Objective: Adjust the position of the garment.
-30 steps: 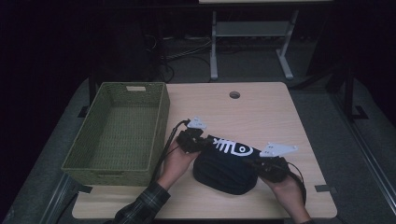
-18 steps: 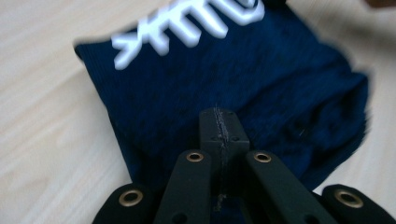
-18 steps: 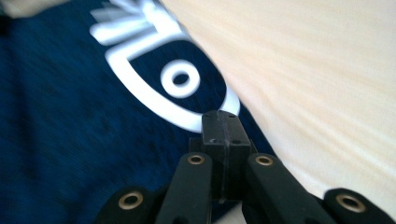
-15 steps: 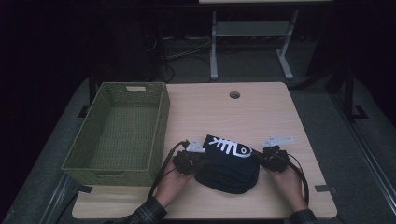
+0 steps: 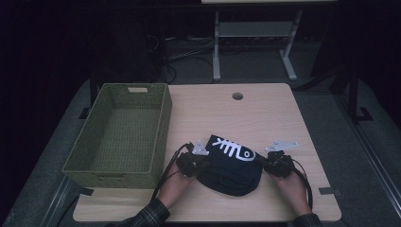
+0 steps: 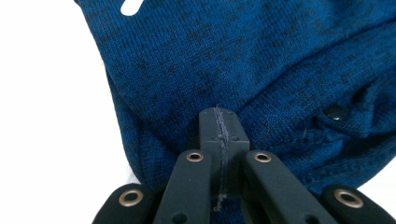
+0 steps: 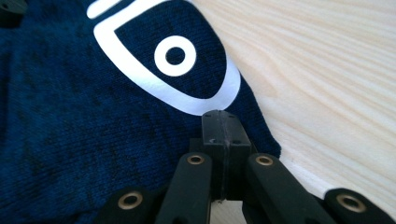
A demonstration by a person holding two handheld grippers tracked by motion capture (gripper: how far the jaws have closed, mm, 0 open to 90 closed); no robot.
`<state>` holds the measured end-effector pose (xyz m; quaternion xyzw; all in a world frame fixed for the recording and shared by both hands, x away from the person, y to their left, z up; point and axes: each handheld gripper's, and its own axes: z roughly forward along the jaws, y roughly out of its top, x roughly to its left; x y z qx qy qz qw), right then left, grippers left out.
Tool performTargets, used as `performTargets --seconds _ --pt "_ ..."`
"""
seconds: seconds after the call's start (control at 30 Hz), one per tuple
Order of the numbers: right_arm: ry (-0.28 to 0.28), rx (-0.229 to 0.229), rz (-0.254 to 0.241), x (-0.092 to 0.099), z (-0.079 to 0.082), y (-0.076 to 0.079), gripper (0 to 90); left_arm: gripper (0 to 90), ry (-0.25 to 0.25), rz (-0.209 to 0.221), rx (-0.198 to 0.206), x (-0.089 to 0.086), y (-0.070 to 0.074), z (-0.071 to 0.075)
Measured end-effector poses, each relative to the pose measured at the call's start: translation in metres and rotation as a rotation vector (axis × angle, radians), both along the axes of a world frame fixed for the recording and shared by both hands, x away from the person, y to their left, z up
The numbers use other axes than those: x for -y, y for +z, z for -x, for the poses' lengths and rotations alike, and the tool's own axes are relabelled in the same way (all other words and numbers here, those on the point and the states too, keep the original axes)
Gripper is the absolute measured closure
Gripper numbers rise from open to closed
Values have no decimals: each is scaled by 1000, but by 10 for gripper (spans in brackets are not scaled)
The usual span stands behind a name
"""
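Note:
A dark blue knitted garment (image 5: 229, 165) with a white fish-skeleton print lies bunched on the wooden table (image 5: 265, 113), near its front edge. My left gripper (image 5: 196, 163) is at the garment's left side, shut on a fold of the blue knit (image 6: 261, 56), with a thin line of fabric between its jaws (image 6: 219, 116). My right gripper (image 5: 267, 163) is at the garment's right side. Its jaws (image 7: 222, 119) are shut on the edge of the cloth (image 7: 70, 116), just below the printed fish eye. A hand holds each gripper low over the table.
An empty green woven basket (image 5: 113, 177) stands on the table's left side, close to my left gripper. A round cable hole (image 5: 237, 96) sits at the back middle. Bare wood lies behind and to the right of the garment. Dark floor surrounds the table.
Both grippers have come down and toward the front edge with the garment between them. The garment now rests lower and flatter on the table.

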<state>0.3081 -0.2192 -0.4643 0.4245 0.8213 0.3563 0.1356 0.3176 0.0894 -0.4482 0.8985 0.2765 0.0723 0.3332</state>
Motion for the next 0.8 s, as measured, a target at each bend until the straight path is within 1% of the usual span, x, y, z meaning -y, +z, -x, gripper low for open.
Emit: performTargets --seconds 0.03,0.1,0.13,0.23,0.3,0.33,0.47,0.53,0.57,0.6,0.7,0.77,0.8 --pt "-2 7 -10 2 1 2 851 900 -1 8 -6 -1 1 -1" --pt "-6 18 -29 6 4 6 813 882 2 32 -14 -4 5 -1" --pt "-12 24 -33 8 5 8 784 861 5 41 -13 -4 8 -2" --pt "-29 44 -40 15 10 11 716 806 6 48 -3 -6 13 -2" --pt "-41 53 -47 20 14 13 656 755 12 58 2 -6 17 -1" --pt "-49 59 -47 22 16 13 625 731 14 54 7 -6 18 -1" --pt "-72 64 -53 31 25 15 488 575 32 67 14 -7 23 -2" --pt "-79 60 -40 35 29 11 412 513 39 79 11 -8 26 -4" --pt "-84 54 -26 37 31 8 362 464 43 84 13 -9 27 -5" --pt "-86 48 -23 38 33 6 345 447 46 90 9 -9 28 -6" --pt "-95 33 -5 40 37 -3 247 371 55 101 10 -10 29 -11" --pt "-103 24 26 40 40 -9 176 308 68 103 9 -9 29 -14" --pt "-107 17 36 40 41 -11 171 283 69 99 6 -8 28 -17"
